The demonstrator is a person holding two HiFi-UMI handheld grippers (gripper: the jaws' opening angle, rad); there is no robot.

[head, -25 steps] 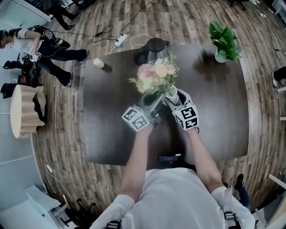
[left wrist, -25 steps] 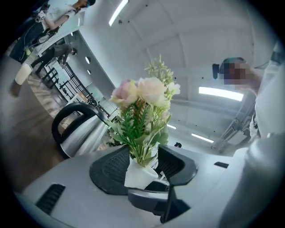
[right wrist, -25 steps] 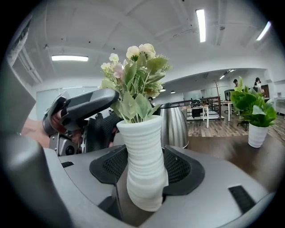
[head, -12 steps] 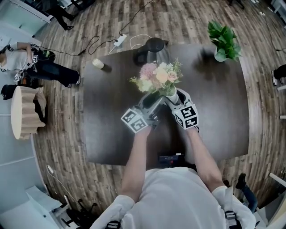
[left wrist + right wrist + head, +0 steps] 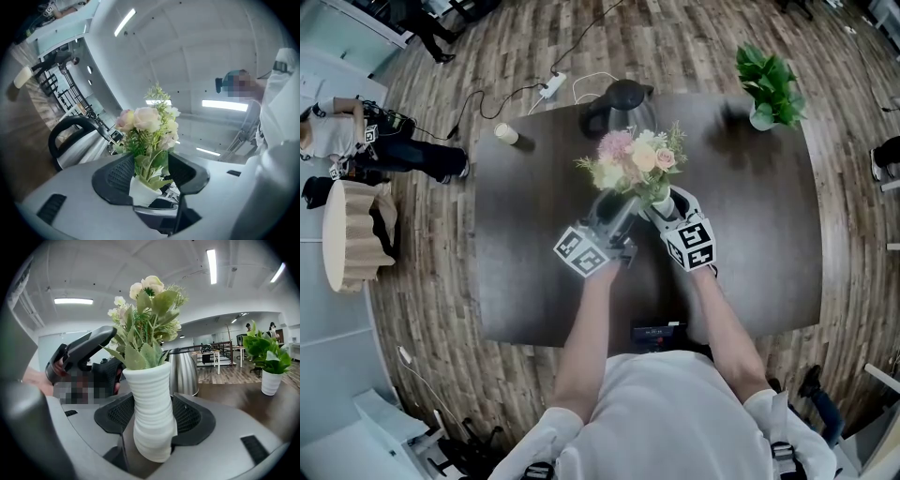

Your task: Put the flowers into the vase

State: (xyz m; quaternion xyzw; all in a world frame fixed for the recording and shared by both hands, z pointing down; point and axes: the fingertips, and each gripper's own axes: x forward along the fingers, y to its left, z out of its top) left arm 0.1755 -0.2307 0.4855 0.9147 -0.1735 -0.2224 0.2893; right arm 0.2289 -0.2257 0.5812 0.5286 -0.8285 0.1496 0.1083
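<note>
A bunch of pale pink and cream flowers (image 5: 633, 159) stands with its stems in a ribbed white vase (image 5: 152, 413). My right gripper (image 5: 152, 420) is shut on the vase's body and holds it upright above the dark table (image 5: 525, 272). My left gripper (image 5: 149, 171) points slightly upward from the left. Its jaws are opening around the green stems just above the vase rim (image 5: 143, 191), with gaps showing on both sides of the stems. In the head view the left gripper (image 5: 614, 208) and right gripper (image 5: 661, 204) meet below the blooms.
A steel kettle with a black handle (image 5: 619, 105) stands just behind the flowers. A potted green plant (image 5: 772, 86) is at the table's far right and a small pale cup (image 5: 506, 133) at its far left. A person (image 5: 384, 150) is on the floor at left.
The bouquet has shifted a little to the right and stands more upright over the vase. The left gripper's jaws have widened around the stems. The right gripper has kept still.
</note>
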